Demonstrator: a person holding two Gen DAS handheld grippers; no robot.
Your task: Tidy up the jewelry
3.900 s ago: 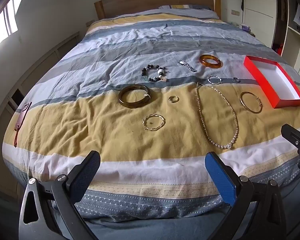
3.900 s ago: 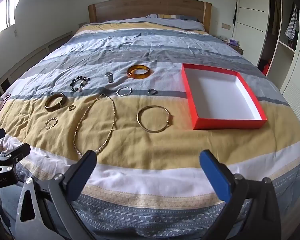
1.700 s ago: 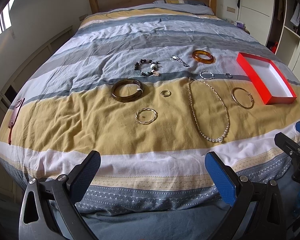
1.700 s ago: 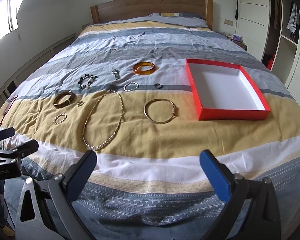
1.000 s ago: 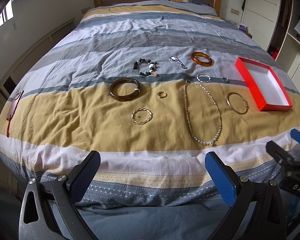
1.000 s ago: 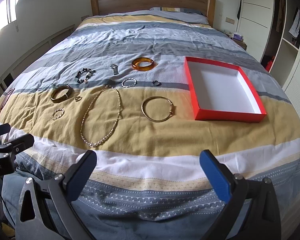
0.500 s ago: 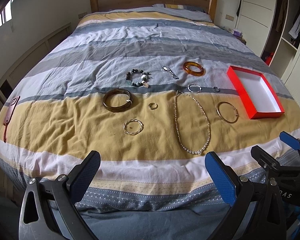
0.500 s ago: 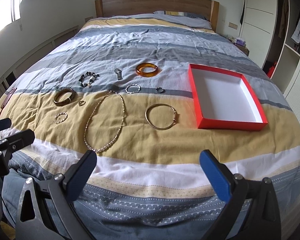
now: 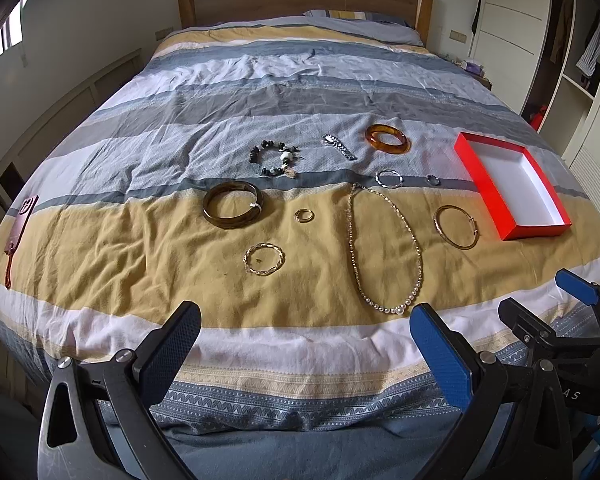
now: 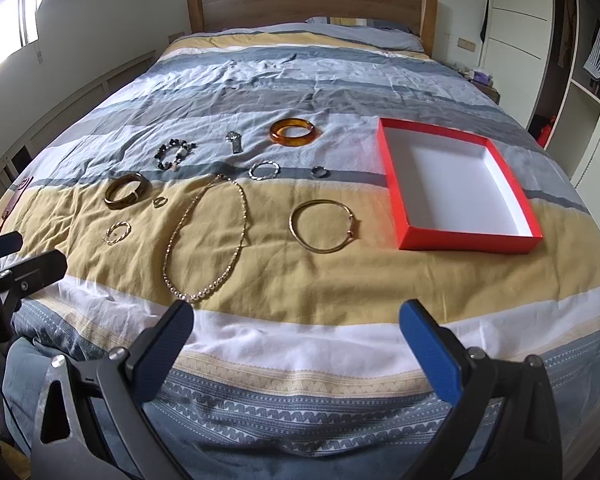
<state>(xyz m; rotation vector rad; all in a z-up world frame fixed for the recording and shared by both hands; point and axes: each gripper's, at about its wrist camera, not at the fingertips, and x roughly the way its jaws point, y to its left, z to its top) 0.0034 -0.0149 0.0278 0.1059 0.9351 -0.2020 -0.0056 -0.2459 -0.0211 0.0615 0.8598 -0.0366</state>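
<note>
Jewelry lies spread on the striped bed cover (image 9: 140, 264). A pearl necklace (image 9: 384, 248) (image 10: 208, 236), a thin gold bangle (image 9: 457, 227) (image 10: 323, 226), a dark brown bangle (image 9: 233, 204), an amber bangle (image 9: 388, 139) (image 10: 295, 132), a bead bracelet (image 9: 276, 159), a twisted gold bracelet (image 9: 264, 259) and small rings lie there. An empty red box (image 9: 512, 184) (image 10: 460, 184) with a white inside sits at the right. My left gripper (image 9: 306, 344) and my right gripper (image 10: 296, 344) are open and empty, both over the foot of the bed.
A wooden headboard (image 9: 300, 0) and pillows are at the far end. A pink phone (image 9: 20, 228) lies at the bed's left edge. White wardrobes (image 10: 580, 80) stand to the right. The right gripper shows at the lower right of the left wrist view (image 9: 560, 320).
Both grippers have shifted a little forward and upward over the bed's foot. The jewelry and the red box have not moved. Both grippers stay open.
</note>
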